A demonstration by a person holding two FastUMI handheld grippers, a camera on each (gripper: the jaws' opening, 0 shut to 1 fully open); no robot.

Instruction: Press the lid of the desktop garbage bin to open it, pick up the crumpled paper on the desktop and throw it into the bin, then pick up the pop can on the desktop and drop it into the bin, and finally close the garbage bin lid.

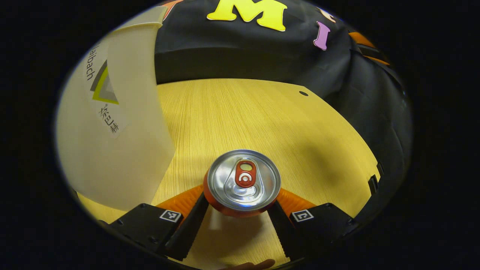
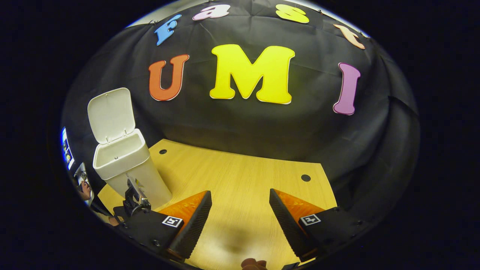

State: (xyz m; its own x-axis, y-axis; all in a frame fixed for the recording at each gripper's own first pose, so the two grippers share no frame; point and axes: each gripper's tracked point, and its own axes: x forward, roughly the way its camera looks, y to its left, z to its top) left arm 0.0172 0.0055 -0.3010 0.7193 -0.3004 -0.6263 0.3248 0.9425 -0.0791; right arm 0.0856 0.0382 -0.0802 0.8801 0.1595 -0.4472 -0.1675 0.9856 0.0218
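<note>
Gripping can point(image 1: 243, 183) betw. left gripper point(image 1: 240, 210) fingers, bin point(image 2: 127, 165) close at its left; right gripper point(image 2: 240, 210) wide, empty. Risk: thin hold, can slips.

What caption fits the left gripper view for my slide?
Left gripper clamps the upright pop can above the wooden desktop, beside the white garbage bin.

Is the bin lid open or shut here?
Open: in the right gripper view the garbage bin has its lid swung up, exposing the rim.
</note>
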